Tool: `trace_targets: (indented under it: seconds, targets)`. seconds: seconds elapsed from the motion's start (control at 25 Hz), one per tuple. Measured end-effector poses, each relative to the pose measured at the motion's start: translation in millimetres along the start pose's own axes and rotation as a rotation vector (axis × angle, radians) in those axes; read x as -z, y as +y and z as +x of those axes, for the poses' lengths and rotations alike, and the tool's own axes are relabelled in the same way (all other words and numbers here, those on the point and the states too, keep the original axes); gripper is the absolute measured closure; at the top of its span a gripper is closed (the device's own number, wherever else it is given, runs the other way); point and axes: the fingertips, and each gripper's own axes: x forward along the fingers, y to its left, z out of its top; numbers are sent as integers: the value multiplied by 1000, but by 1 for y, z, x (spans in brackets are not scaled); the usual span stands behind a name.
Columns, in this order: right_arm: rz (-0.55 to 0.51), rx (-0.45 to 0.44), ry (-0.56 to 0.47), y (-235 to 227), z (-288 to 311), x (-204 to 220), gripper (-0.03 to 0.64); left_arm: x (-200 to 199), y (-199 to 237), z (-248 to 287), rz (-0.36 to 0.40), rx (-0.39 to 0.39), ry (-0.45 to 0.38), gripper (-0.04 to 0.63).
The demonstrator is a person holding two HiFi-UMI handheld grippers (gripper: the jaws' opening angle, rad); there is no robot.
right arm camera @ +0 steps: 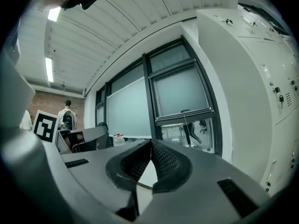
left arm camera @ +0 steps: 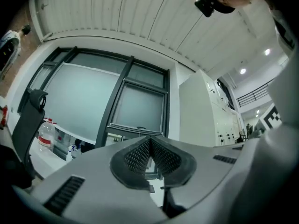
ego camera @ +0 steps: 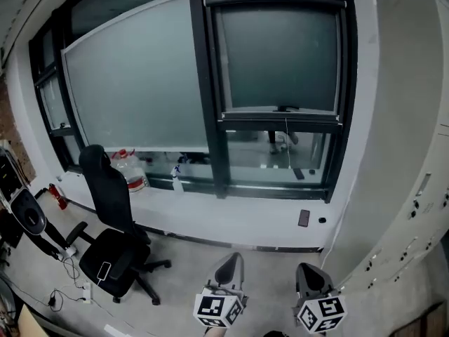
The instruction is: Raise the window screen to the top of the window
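Note:
The window screen (ego camera: 279, 58) is a grey panel in the right-hand black-framed window. Its bottom bar (ego camera: 280, 112) sits about two thirds of the way down the opening, with a small handle (ego camera: 286, 108) and a thin cord (ego camera: 287, 146) hanging below it. The screen (left arm camera: 140, 107) also shows in the left gripper view, and the screen (right arm camera: 181, 91) in the right gripper view. My left gripper (ego camera: 231, 260) and right gripper (ego camera: 307, 269) are low in the head view, well short of the window. Both the left gripper (left arm camera: 149, 142) and the right gripper (right arm camera: 151, 146) are shut on nothing.
A black office chair (ego camera: 112, 237) stands at the left. On the white sill (ego camera: 231, 216) are a water bottle (ego camera: 130, 168), a spray bottle (ego camera: 175, 180) and a dark phone (ego camera: 303, 218). A white cabinet (ego camera: 414, 153) flanks the right. Cables (ego camera: 66, 286) lie on the floor.

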Motion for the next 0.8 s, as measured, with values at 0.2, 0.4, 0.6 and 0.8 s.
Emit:
trace_targets:
  seconds: [0.2, 0.4, 0.6, 0.8]
  targets:
    - [-3, 56, -18, -53, 74, -6, 611, 17, 38, 75, 14, 12, 16, 592]
    - [-22, 71, -25, -113, 164, -7, 611, 43, 79, 172, -1, -5, 19, 592]
    - [-21, 61, -12, -183, 254, -21, 611, 44, 94, 284, 63, 19, 36, 592]
    - [-61, 42, -77, -225, 343, -64, 611, 9, 117, 379, 173, 22, -24, 592]
